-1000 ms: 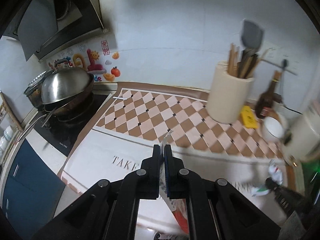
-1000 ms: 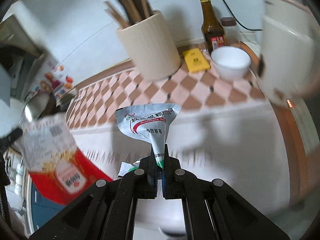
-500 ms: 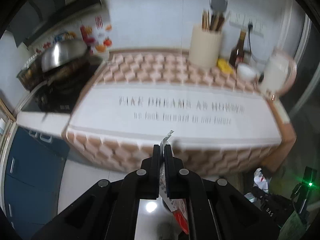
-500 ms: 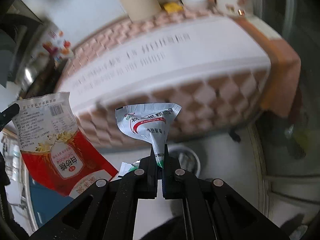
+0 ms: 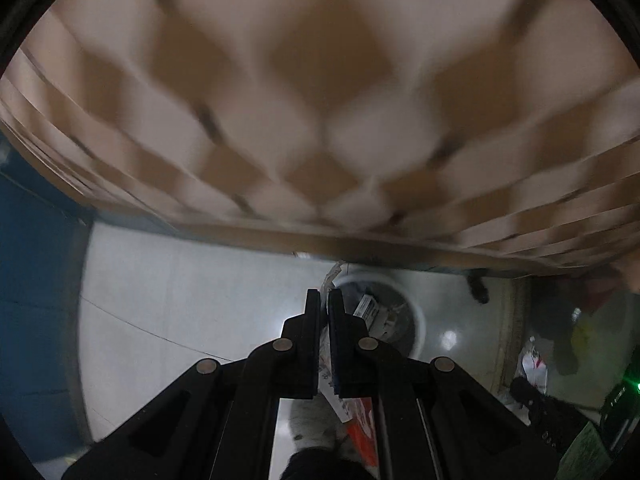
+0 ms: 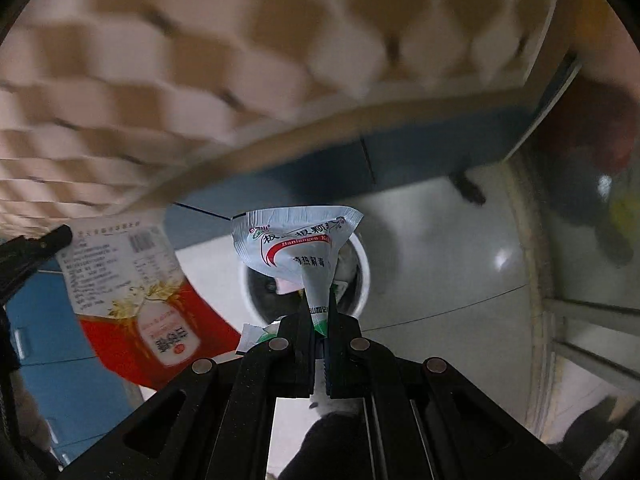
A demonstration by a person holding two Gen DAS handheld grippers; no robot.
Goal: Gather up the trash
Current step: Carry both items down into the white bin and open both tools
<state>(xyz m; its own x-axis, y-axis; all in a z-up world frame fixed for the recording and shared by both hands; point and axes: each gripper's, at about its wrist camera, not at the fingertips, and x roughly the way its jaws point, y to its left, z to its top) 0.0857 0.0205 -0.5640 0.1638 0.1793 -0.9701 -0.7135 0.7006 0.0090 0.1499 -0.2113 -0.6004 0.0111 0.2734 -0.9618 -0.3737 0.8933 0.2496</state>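
Both grippers have dropped from the counter to the floor; on my left view, the left gripper (image 5: 325, 300) pinches a red-and-white packet (image 5: 358, 416) above the trash bin (image 5: 416, 322). On my right view, the right gripper (image 6: 318, 322) clamps a silver sachet (image 6: 296, 244) over that bin (image 6: 362, 276).

A home kitchen: checkered counter mat (image 5: 320, 100) overhanging blue cabinets (image 6: 420, 160), with a floor waste bin (image 5: 412, 320).

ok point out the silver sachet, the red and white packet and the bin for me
silver sachet (image 6: 298, 242): right wrist view, on its printed front face.
red and white packet (image 6: 132, 280): right wrist view, on the middle of its back panel.
bin (image 6: 362, 276): right wrist view, on the right side of its white rim.
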